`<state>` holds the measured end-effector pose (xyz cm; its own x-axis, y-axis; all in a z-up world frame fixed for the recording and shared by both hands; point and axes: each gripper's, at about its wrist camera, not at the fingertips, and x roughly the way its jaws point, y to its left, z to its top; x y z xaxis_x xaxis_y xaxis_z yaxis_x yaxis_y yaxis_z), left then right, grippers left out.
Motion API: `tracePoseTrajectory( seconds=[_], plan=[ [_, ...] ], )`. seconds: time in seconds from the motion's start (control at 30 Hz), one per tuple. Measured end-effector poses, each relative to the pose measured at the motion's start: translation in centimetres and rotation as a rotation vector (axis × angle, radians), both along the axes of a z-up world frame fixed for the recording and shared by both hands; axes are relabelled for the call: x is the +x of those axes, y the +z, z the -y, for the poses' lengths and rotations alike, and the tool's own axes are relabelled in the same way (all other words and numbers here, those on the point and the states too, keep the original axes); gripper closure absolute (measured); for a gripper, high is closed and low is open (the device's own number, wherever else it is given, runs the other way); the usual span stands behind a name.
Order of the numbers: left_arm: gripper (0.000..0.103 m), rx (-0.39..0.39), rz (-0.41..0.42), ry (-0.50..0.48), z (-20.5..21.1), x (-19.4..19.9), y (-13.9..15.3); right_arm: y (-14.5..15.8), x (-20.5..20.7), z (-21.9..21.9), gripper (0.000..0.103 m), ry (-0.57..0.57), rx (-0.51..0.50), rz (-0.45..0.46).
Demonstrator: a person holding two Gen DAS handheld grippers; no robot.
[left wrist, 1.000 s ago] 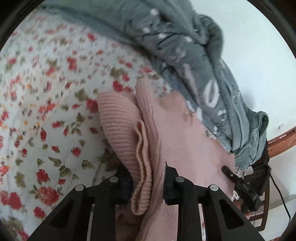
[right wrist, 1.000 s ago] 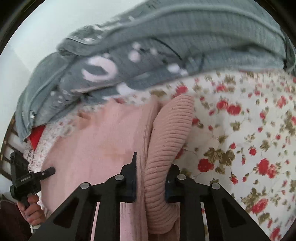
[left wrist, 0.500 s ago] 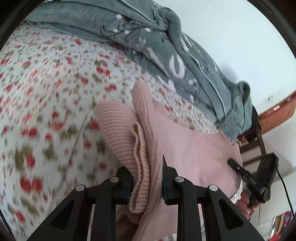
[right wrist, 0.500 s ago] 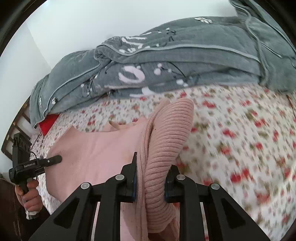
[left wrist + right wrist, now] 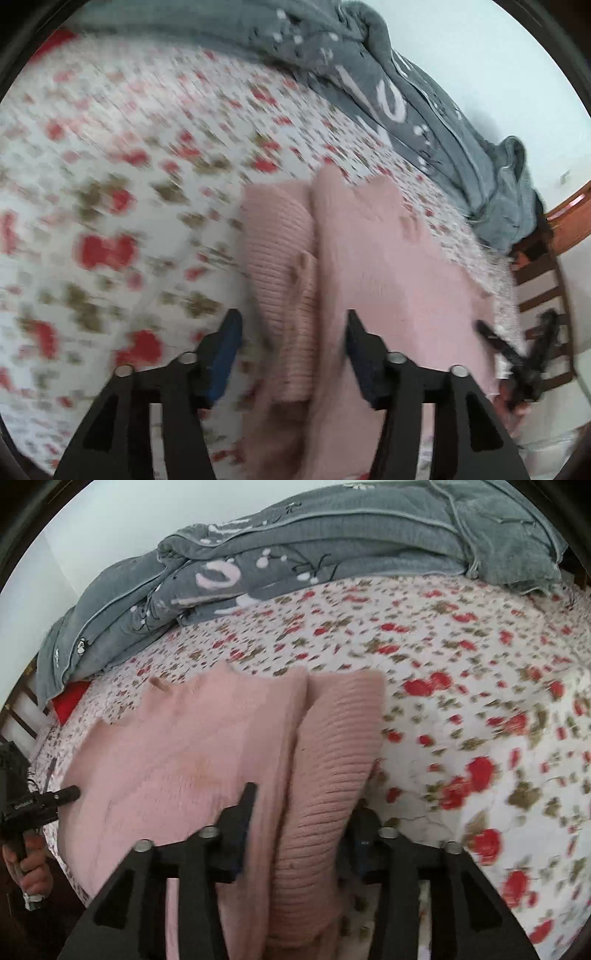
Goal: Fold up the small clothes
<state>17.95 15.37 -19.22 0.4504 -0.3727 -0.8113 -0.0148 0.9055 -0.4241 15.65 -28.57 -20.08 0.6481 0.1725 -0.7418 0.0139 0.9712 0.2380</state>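
A pink knit sweater lies spread on the floral bed sheet, its ribbed sleeve folded along one side. My left gripper straddles that sleeve fold. Its jaws are opening and the pads stand clear of the cloth. In the right wrist view the same sweater and ribbed sleeve run between the fingers of my right gripper, whose jaws are also opening with the sleeve loose between them. The left wrist view is blurred.
A rumpled grey blanket is heaped along the far side of the bed by a pale wall. A wooden chair stands past the bed's edge. Something red pokes out under the blanket. A hand holds the other gripper's handle.
Both grippers were shut on the folded sleeve; now both sets of jaws have spread and released it. Both hands have travelled across the bed, and the sweater now lies flatter on the sheet.
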Motion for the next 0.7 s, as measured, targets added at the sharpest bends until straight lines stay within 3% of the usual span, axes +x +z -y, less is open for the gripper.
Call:
tracePoseTrajectory(
  seconds=[0.13,0.23,0.37,0.43,0.53,0.6,0.7],
  plan=[
    [0.046,0.085,0.098,-0.006,-0.3,-1.1,2.5,2.4,-1.3,0.7,0.05,-0.045,-0.055,0.04],
    [0.047,0.115,0.196,-0.045,1.1,-1.1,4.9,5.0,-2.1,0.1,0.051,-0.088,-0.135,0.138],
    [0.048,0.098,0.261,-0.109,4.3,0.8,6.2,6.5,-0.9,-2.6,0.052,-0.024,-0.118,0.197],
    [0.048,0.102,0.26,-0.121,6.2,2.3,5.8,5.7,0.7,-4.5,0.06,0.017,-0.123,0.192],
    [0.064,0.115,0.223,-0.148,8.2,4.6,4.0,2.9,4.1,-6.8,0.075,0.033,-0.151,0.119],
    [0.085,0.177,0.179,-0.148,8.9,5.6,2.5,1.0,5.6,-6.6,0.086,0.004,-0.152,0.061],
    [0.095,0.247,0.096,-0.102,8.0,7.1,-0.7,-1.1,6.6,-4.6,0.096,-0.051,-0.079,0.015]
  ],
)
